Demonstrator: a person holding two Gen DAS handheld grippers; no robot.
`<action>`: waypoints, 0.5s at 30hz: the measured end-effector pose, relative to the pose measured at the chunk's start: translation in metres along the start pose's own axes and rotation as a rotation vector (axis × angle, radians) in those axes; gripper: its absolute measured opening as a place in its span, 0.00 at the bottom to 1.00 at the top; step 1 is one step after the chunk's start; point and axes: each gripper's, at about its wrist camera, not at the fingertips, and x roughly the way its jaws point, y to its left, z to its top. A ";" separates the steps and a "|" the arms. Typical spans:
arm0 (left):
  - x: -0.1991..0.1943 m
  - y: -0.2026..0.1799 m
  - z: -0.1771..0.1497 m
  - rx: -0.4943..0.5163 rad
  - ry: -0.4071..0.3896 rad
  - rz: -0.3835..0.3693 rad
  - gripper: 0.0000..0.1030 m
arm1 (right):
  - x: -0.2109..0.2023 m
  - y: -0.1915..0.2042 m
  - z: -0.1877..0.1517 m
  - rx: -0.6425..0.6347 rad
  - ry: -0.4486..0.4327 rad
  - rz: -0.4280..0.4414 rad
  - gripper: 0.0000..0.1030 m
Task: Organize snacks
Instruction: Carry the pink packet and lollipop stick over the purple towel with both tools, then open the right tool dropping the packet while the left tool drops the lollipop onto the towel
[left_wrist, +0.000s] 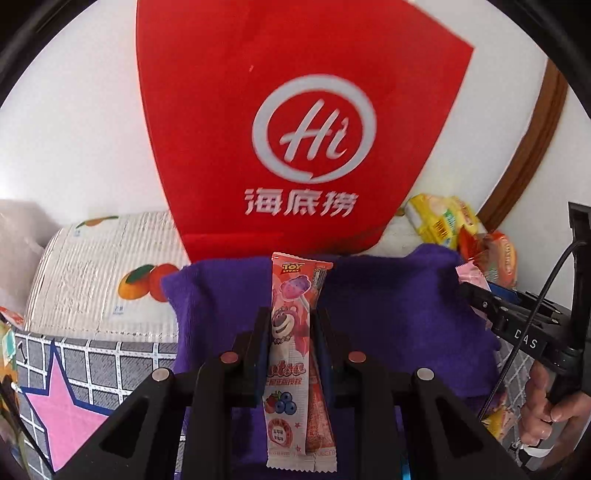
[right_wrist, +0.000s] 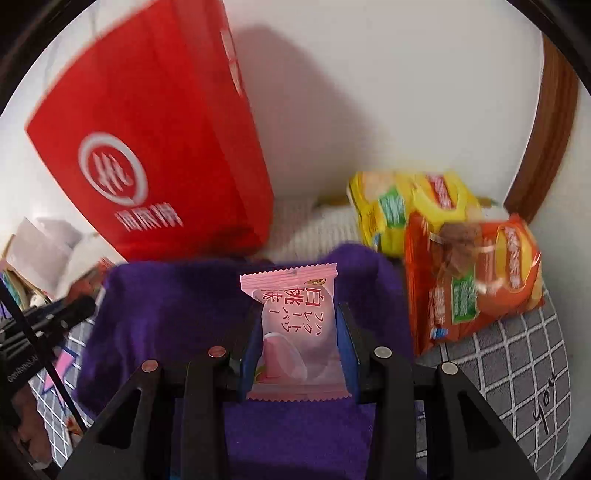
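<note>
1. While the left gripper (left_wrist: 291, 332) has its jaws closed on a long lollipop packet (left_wrist: 291, 354), the packet stands upright between them above the purple towel (left_wrist: 388, 314); it is printed "TOY STORY" at the top, with a pink bear, berries and partly hidden lettering lower down.
2. Over the same towel, the right gripper (right_wrist: 300, 339) has its jaws pressed against both sides of a pink sachet (right_wrist: 295, 332), which stands upright and carries red Japanese or Chinese characters beside a pale peach picture.
3. Just beyond the towel stands a red bag (left_wrist: 280, 110), showing a white ring with "Hi" inside and three white Chinese characters beneath.
4. To the far right of the towel, a yellow snack bag (right_wrist: 410, 210) lies against an orange snack bag (right_wrist: 476, 280); their labels are too blurred to read.
5. On the left, a white quilted cover (left_wrist: 99, 273) shows orange fruit prints.
6. Under everything lies a grey checked sheet (right_wrist: 517, 354) with a pink star (left_wrist: 62, 413) at near left and handwritten "you" at near right.
7. A white wall (right_wrist: 388, 92) rises behind.
</note>
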 end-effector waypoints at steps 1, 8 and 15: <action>0.002 0.000 -0.001 0.002 0.007 0.007 0.21 | 0.007 -0.001 -0.001 -0.006 0.020 -0.013 0.37; 0.019 0.005 -0.006 -0.016 0.063 0.027 0.21 | 0.024 -0.005 -0.006 -0.006 0.085 -0.023 0.37; 0.034 0.010 -0.009 -0.040 0.111 0.037 0.21 | 0.044 -0.007 -0.010 -0.003 0.132 -0.032 0.37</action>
